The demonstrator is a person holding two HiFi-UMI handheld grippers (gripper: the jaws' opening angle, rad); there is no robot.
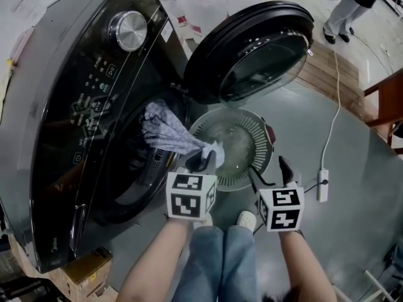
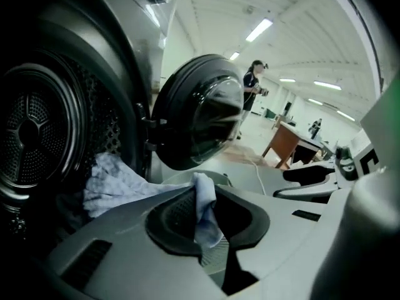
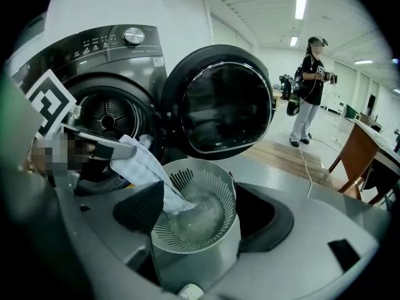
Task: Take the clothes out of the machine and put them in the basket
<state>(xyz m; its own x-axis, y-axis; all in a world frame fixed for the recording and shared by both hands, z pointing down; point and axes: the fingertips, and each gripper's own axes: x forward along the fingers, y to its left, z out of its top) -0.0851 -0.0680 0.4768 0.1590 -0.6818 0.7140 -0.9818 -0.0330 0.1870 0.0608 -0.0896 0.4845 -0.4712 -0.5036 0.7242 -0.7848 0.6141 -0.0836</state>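
Observation:
The dark washing machine [image 1: 75,106] stands at the left with its round door [image 1: 252,49] swung open. A pale blue-white cloth [image 1: 167,131] stretches from the drum mouth towards the round slotted basket [image 1: 255,134] on the floor. My left gripper [image 1: 203,160] is shut on the cloth's end by the basket's left rim. In the left gripper view the cloth [image 2: 203,208] is pinched between the jaws and trails left into the drum [image 2: 31,133]. My right gripper [image 1: 269,172] hovers open and empty at the basket's near right. Its view shows the cloth [image 3: 144,167] hanging into the basket [image 3: 206,249].
A white power strip [image 1: 322,185] with its cable lies on the floor to the right. A person [image 3: 310,86] stands beyond the door. A wooden table [image 3: 359,161] is at the far right, a cardboard box [image 1: 88,270] by the machine's near corner, and several bottles [image 1: 201,2] behind it.

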